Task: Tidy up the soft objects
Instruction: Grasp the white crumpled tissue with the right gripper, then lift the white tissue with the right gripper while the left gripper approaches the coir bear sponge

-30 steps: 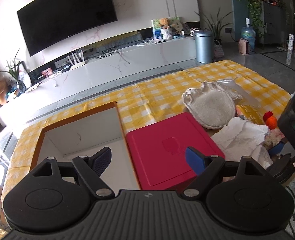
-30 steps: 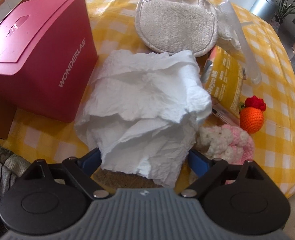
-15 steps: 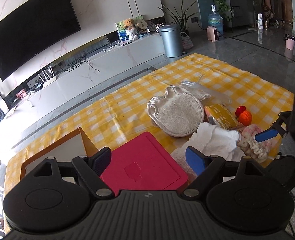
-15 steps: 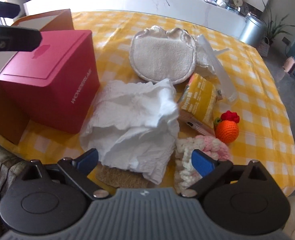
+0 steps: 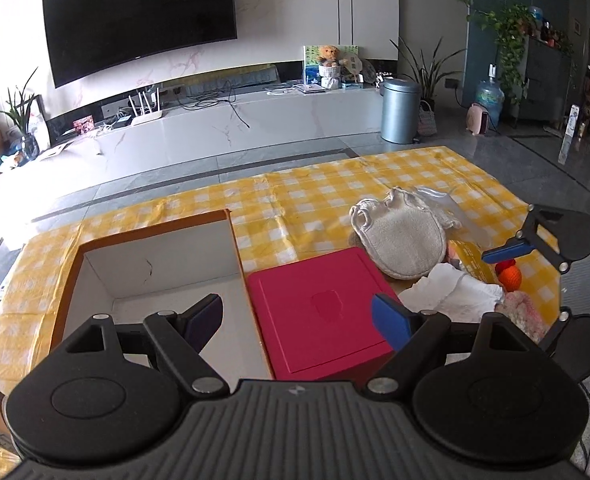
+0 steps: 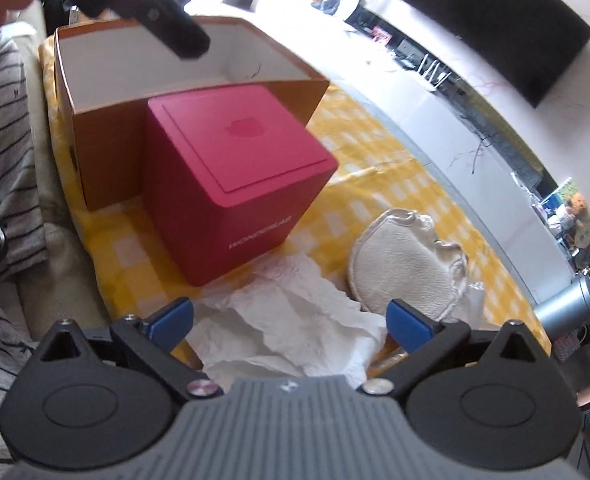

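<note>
1. Left wrist view:
   - Left gripper [image 5: 297, 316] hangs above the near edge of the yellow checked tablecloth [image 5: 295, 200], its blue-padded fingers [image 5: 391, 322] spread wide apart with nothing between them.
   - Below and between the fingers sits the red box [image 5: 315, 312], lid closed; to its left, touching or just beside it, stands the open cardboard box [image 5: 151, 264] with white inner walls.
   - Soft things lie to the right of this claw, past its right finger: a crumpled white tissue [image 5: 455, 290] just beside the red box, a round cream mitt [image 5: 405, 246] behind it, a yellow packet [image 5: 473, 260], an orange crochet ball [image 5: 510, 276] with a red top, and a pink-and-white crochet piece [image 5: 523, 316] at the cloth's near right edge.
   - Right gripper [image 5: 531, 280] shows at the right edge, above these items, one blue finger over the yellow packet.

2. Right wrist view:
   - Right gripper [image 6: 291, 320] is likewise parted, gripping nothing.
   - White tissue [image 6: 291, 332] lies directly under the gap between its fingers, spreading from the left pad to the right one; whether the pads touch it cannot be told.
   - Cream mitt [image 6: 403, 268] lies just ahead of the right finger, touching the tissue's far edge.
   - Red box [image 6: 235, 180] stands ahead and left, with the cardboard box [image 6: 107, 120] right behind it.
   - A dark finger of the left gripper [image 6: 175, 36] crosses over the cardboard box.
</note>
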`<state>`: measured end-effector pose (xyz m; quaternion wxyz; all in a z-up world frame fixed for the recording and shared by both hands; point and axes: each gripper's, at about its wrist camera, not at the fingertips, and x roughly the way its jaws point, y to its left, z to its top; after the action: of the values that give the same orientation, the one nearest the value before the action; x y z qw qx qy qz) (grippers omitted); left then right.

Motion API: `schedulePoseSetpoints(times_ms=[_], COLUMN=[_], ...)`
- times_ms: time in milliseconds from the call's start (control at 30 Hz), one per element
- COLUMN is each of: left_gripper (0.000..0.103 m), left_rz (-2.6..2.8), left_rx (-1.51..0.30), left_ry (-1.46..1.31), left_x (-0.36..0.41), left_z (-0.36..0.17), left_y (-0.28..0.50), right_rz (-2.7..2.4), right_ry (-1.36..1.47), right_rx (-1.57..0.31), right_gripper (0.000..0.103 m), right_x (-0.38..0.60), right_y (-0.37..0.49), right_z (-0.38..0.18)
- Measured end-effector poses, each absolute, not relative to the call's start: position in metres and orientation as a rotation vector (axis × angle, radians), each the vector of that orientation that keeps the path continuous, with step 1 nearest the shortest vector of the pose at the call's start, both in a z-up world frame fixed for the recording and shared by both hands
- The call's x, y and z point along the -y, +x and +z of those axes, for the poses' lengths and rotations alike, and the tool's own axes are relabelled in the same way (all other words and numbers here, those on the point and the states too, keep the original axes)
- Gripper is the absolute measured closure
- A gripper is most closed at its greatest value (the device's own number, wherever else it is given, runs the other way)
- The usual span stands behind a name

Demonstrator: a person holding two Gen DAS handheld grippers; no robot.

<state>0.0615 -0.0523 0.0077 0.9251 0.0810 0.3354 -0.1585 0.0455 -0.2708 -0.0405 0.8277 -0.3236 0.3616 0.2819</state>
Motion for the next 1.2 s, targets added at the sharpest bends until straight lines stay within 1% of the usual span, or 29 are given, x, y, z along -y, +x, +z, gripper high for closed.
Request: schedulePoseSetpoints(times_ms=[200,333,533,567,600,633,667,700,733,767,800,900,1000,1200], left_gripper=[0.004,0.004,0.004,0.004,0.004,0.004,0.004,0.004,0.004,0.004,0.004,0.004,0.004,0.004], left_rz=[-0.316,-0.311,-0.379,-0.377,-0.372,-0.367,-0.360,-0.353,-0.343,-0.335,-0.328,-0.337,-0.342,-0.355], left_rx=[-0.736,-0.726,-0.711,-0.708,-0.704,-0.702,-0.702,-0.704,-0.707,-0.710,-0.713,-0.705,-0.690,-0.689], left_ry=[0.131,0.130,0.148,0.152,0.159,0.166,0.172,0.175,0.177,0.176,0.172,0.184,0.198,0.192], left_x=[0.036,0.033,0.036,0.036,0.037,0.037,0.037,0.036,0.035,0.034,0.033,0.033,0.036,0.045], left_z=[0.004,0.001,-0.001,-0.001,0.000,-0.001,-0.001,-0.001,-0.002,-0.002,-0.002,0.000,0.003,0.008], left_y=[0.068,0.067,0.060,0.060,0.060,0.060,0.060,0.060,0.061,0.061,0.062,0.060,0.057,0.054], right_rz=[0.638,0.646,0.643,0.635,0.631,0.645,0.657,0.650,0.629,0.624,0.621,0.555,0.468,0.351], right_ry=[-0.722,-0.845,-0.823,-0.818,-0.818,-0.801,-0.786,-0.788,-0.794,-0.779,-0.765,-0.749,-0.641,-0.450], right_rx=[-0.905,-0.973,-1.002,-1.008,-1.010,-1.004,-0.974,-0.949,-0.932,-0.919,-0.906,-0.832,-0.755,-0.735], right_gripper=[0.002,0.002,0.003,0.006,0.017,0.020,0.041,0.069,0.075,0.078,0.085,0.086,0.087,0.086], right_x=[0.251,0.236,0.231,0.230,0.229,0.230,0.231,0.232,0.233,0.236,0.239,0.245,0.258,0.280], right_y=[0.082,0.088,0.100,0.101,0.101,0.100,0.096,0.093,0.091,0.089,0.086,0.076,0.069,0.063], right_z=[-0.076,-0.100,-0.114,-0.117,-0.118,-0.116,-0.112,-0.109,-0.107,-0.105,-0.101,-0.087,-0.065,-0.048])
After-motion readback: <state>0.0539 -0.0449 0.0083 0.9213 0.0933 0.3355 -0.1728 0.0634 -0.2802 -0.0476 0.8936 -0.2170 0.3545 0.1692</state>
